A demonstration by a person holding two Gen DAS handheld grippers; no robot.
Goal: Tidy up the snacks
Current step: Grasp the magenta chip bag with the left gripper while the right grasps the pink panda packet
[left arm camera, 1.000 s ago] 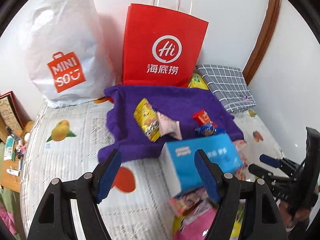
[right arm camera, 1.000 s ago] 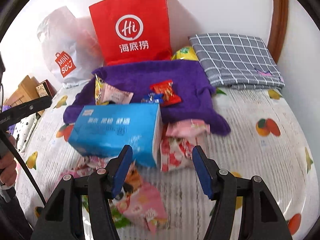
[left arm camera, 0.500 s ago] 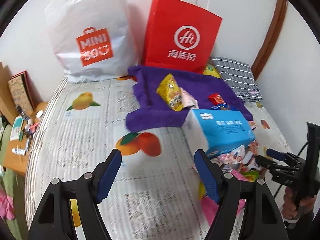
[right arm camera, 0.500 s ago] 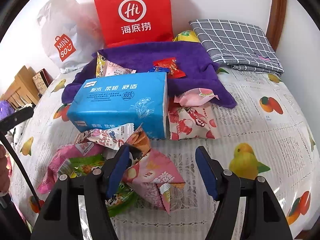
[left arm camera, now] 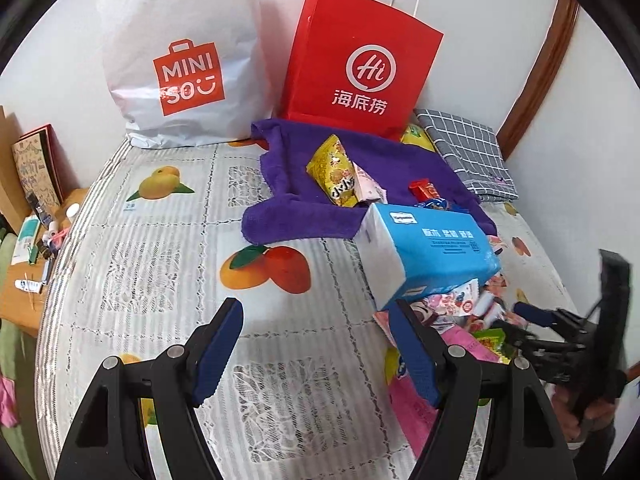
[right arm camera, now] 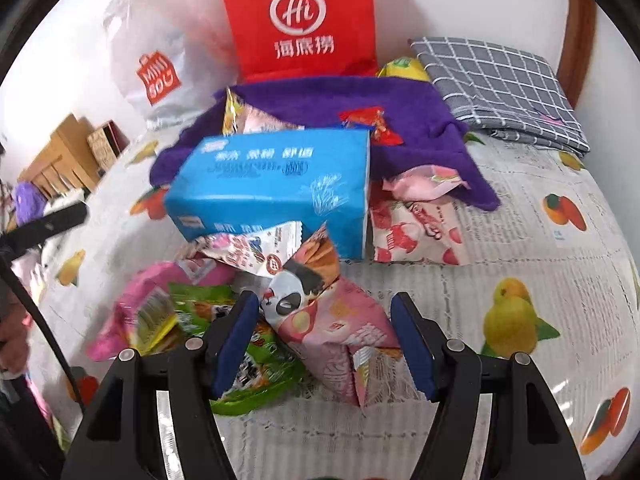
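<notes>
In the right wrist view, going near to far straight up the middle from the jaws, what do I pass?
Pink triangular snack packet → panda-print snack packet → blue rectangular tissue pack → purple fuzzy towel → red paper Hi-logo bag.

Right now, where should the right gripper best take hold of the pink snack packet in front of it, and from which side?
Probably the puffed middle of the pink snack packet, from above and the near side. It lies on top of the pile, between the open fingers of the right gripper; its flat sealed corner seems likely to slip.
</notes>
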